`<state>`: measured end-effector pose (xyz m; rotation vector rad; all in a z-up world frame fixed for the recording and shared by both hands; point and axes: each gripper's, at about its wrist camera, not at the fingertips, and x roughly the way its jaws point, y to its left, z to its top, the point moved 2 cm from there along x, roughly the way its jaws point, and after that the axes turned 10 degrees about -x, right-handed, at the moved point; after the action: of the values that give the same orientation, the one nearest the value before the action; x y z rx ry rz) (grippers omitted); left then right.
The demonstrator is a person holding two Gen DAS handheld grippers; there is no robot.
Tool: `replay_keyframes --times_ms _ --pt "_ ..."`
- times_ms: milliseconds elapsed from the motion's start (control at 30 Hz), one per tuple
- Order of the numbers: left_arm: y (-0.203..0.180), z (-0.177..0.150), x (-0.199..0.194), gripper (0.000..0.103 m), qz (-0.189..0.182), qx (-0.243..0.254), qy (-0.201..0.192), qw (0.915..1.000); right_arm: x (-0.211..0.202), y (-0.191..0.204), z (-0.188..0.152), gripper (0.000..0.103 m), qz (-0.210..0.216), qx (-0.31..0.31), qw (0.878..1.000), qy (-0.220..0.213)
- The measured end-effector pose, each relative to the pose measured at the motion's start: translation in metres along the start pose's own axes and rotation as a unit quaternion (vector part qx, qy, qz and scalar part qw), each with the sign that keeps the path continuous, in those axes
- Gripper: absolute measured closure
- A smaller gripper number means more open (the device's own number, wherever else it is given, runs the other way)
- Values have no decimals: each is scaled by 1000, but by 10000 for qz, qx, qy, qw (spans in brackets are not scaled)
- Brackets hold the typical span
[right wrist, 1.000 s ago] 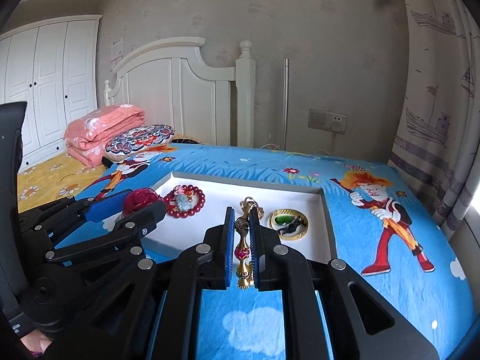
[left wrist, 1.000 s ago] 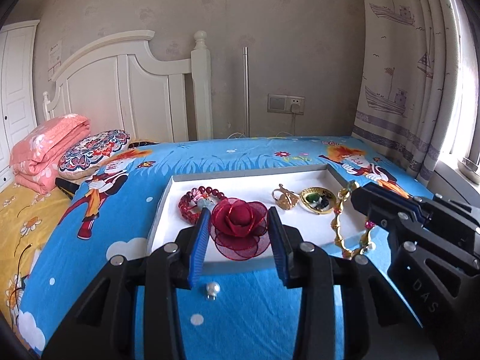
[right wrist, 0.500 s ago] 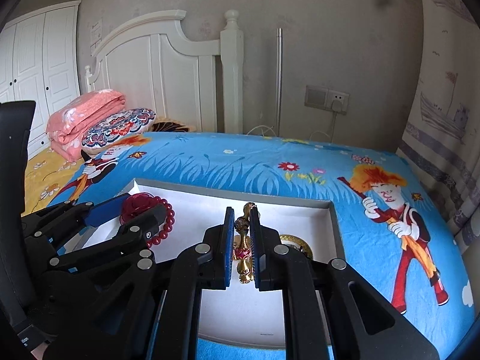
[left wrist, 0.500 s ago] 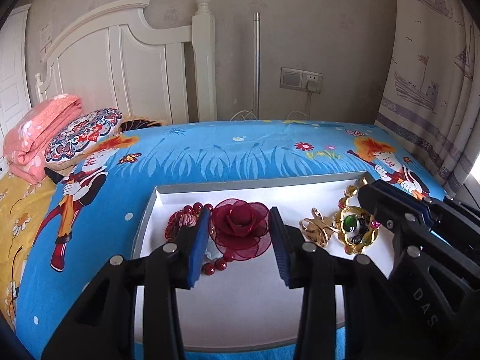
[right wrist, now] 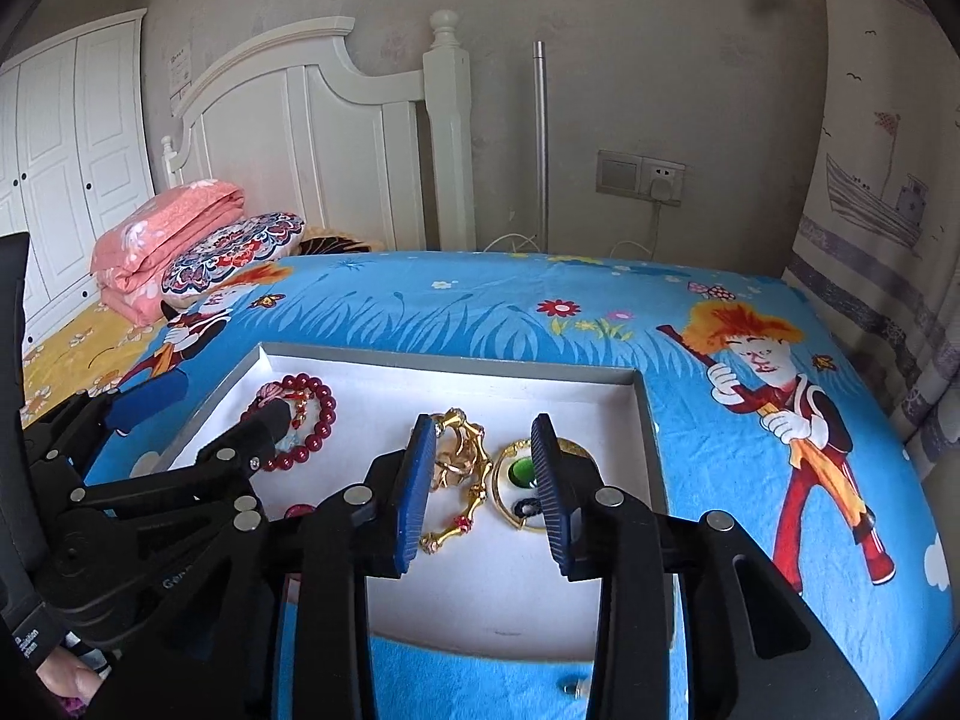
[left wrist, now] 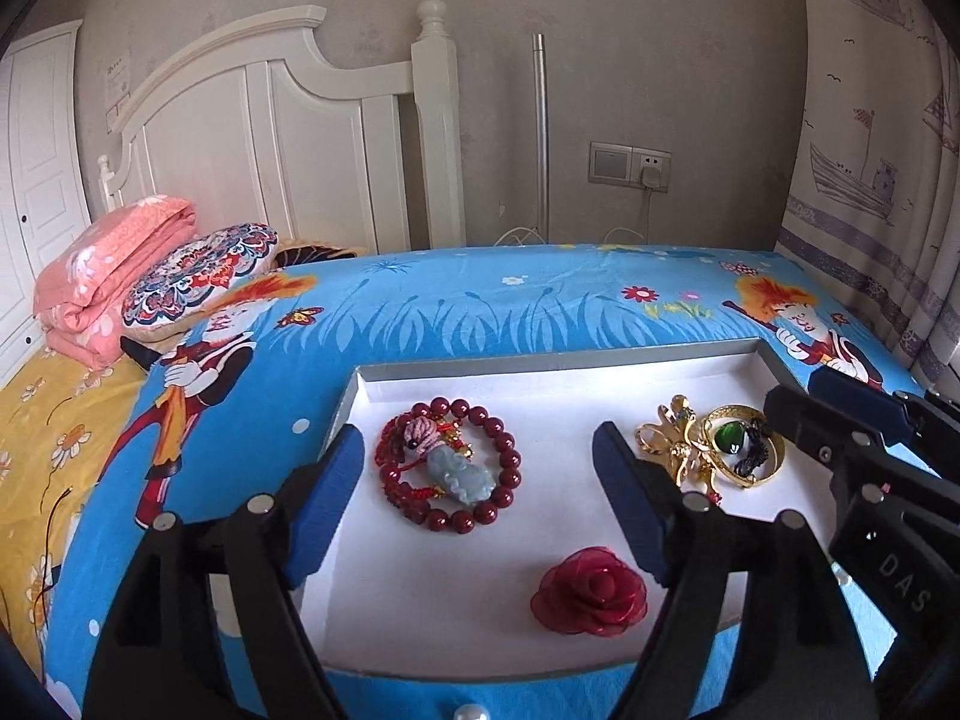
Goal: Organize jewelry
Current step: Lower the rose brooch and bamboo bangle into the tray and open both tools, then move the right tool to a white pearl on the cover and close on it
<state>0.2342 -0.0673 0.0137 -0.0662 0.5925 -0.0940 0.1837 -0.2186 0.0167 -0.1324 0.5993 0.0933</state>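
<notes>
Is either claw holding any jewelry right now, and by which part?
Nothing is held. Both claws have just been opening: the rose lies free below the left claw, and the gold chain lies loose between the right claw's jaws.

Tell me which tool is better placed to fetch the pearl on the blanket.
Left, probably. The pearl lies just outside the tray, directly below the open left tool. The right tool hovers over the gold chain.
</notes>
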Motion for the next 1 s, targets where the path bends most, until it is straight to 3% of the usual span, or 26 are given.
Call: replay_keyframes --times_ms 67,267,567,733,1000 --pt "3 -4 -15 15 -30 -33 -110 9999 -10 -1 -9 53 56 81 10000 -1" --pt "15 -33 -53 8 35 -82 -302 9995 -38 0 -49 52 213 53 9997 98" --pt "23 -75 -86 6 160 -107 -426 9989 -68 -7 -100 52 110 24 9999 64" --pt "23 -86 -96 6 34 -160 -323 9993 -65 -15 -111 52 101 147 9997 160" --pt "28 -90 -87 6 142 -227 -85 9996 -45 -20 -104 54 -55 124 9989 454"
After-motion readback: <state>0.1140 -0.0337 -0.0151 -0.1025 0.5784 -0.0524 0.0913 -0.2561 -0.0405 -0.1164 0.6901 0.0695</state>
